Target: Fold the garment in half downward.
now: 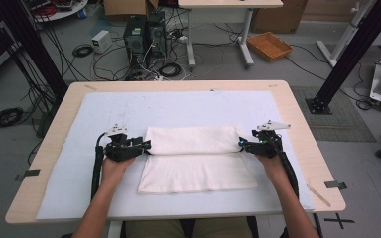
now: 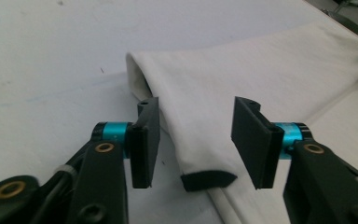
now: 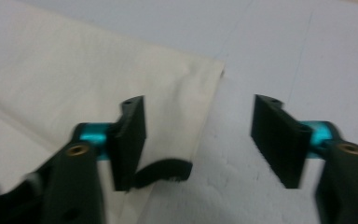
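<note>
The white cloth (image 1: 193,158) lies folded between your two claws on the tabletop (image 1: 297,114), its folded-over far half reaching to both. Your left claw (image 2: 196,140) stands released, jaws apart around the fold's end; your right claw (image 3: 200,140) is likewise released, the cloth's corner seemingly beside one jaw, though blurred.

Even, soft indoor light with faint shadows; the right gripper view is slightly motion-blurred.

The folded cloth (image 1: 193,158) is cream-white, the table cover (image 1: 104,106) pale, maybe bluish-white, both plain without pattern.
</note>
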The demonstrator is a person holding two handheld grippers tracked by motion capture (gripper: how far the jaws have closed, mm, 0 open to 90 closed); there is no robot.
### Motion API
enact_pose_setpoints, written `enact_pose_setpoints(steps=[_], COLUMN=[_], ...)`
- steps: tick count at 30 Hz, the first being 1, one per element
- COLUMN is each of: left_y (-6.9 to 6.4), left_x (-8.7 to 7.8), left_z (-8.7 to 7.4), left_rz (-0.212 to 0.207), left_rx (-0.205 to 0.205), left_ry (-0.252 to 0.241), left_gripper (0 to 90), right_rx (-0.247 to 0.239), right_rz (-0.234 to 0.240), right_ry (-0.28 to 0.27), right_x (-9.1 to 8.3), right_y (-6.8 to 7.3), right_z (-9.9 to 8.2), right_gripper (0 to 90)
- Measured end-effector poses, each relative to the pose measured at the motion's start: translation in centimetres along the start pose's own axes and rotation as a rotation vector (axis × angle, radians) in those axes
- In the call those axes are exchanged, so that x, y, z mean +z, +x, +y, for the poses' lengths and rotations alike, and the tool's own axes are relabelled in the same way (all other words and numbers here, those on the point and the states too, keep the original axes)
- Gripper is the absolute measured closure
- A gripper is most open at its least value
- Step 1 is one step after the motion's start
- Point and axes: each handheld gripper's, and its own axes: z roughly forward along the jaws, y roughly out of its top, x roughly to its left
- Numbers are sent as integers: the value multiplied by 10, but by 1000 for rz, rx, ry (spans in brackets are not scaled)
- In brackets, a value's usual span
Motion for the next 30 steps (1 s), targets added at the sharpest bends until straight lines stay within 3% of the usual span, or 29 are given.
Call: enact_pose_setpoints(steps=[3,9,13,17,21,30], left_y=[-1,-3,-5,-7,-11,-26], left_x=[1,3,2,0,-9,-39], left_z=[-5,-6,-6,-6,-4,-6], left_rz=[2,6,5,-3,-33,-137], left_rx=[10,30,49,66,64,70], left_ry=[23,38,29,19,-26,-106], left_gripper=[574,683,808,827,827,827], right_rx=[-2,-13,-28,-43,-58,-61], right_rz=[27,34,36,44,47,81], right_ry=[28,50,66,55,15,-57], right_x=[2,2,4,2,-5,-36], right_y=[1,6,6,7,10,18], right_z=[-8,-9,-10,-9,-8,-16], right_gripper=[635,693,823,852,864,865])
